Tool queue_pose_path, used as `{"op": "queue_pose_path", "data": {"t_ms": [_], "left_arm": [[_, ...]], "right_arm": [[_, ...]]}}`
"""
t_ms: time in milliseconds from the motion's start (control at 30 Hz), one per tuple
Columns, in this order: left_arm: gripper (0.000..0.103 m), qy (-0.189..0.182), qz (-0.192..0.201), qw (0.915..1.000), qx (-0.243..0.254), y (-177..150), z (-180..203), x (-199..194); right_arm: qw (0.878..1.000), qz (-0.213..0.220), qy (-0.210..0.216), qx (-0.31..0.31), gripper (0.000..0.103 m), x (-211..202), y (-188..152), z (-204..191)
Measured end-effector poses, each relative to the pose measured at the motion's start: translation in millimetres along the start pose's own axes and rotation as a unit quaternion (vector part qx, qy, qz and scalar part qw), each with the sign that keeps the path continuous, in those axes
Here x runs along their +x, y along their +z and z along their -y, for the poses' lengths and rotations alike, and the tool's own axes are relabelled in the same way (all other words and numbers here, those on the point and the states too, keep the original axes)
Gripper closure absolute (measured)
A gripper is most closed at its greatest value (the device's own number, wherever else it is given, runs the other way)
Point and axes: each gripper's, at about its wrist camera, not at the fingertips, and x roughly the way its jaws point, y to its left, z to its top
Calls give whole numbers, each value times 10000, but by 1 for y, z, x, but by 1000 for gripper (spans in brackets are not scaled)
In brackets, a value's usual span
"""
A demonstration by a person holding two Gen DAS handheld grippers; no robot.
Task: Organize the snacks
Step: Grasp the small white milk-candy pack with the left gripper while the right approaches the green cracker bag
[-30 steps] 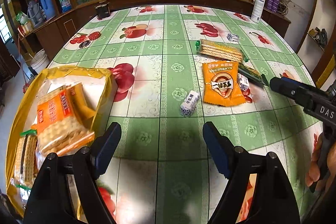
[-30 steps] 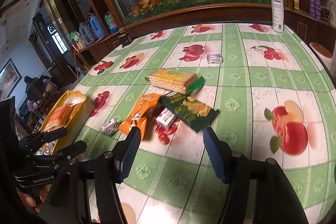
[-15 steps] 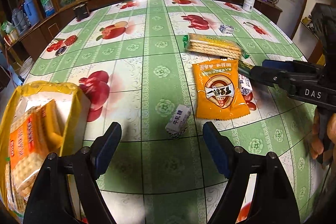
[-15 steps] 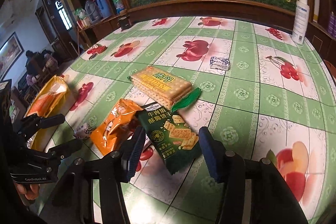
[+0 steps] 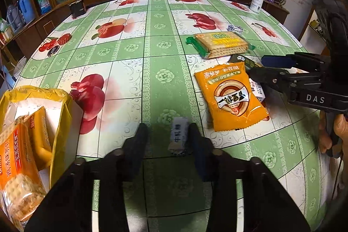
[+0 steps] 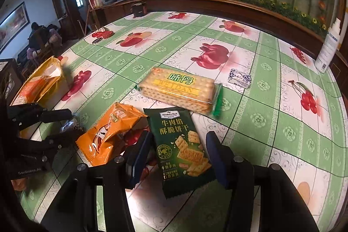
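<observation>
Green checked tablecloth (image 5: 161, 47) with printed fruit covers the round table I'm working over, with a long planter of flowers behind it. My left gripper (image 5: 166, 140) has a small white candy (image 5: 178, 138) between its jaws, which are closing; the right-hand pad looks to be against the wrapper, the other has a gap showing, so I don't count it as held yet. I judge it light and fairly firm, best pinched across its short sides as lined up now, though the glossy wrapper may slide.

My right gripper (image 6: 178, 153) stands half open around the dark green cracker packet (image 6: 180, 147), pads not yet on it. That packet looks light, crinkly and brittle inside, so I'd take it across the middle gently.

Beside it lie the orange snack bag (image 5: 231, 96), puffy and slippery by my reckoning, and a long cracker pack (image 6: 178, 90).

At the table's left edge sits the yellow bag-lined box (image 5: 63, 105), already holding orange biscuit packs (image 5: 19, 158).
</observation>
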Motion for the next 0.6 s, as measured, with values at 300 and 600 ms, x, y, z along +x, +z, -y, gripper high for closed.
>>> {"op": "queue_pose_path", "data": {"t_ms": [300, 600], "left_arm": [[92, -267, -22, 9996, -53, -5, 4, -5], [92, -346, -87, 9991, -213, -13, -2, -11]], "right_arm": [[9999, -53, 146, 57, 72, -6, -6, -3], [9997, -87, -121, 187, 43, -5, -4, 7]]}}
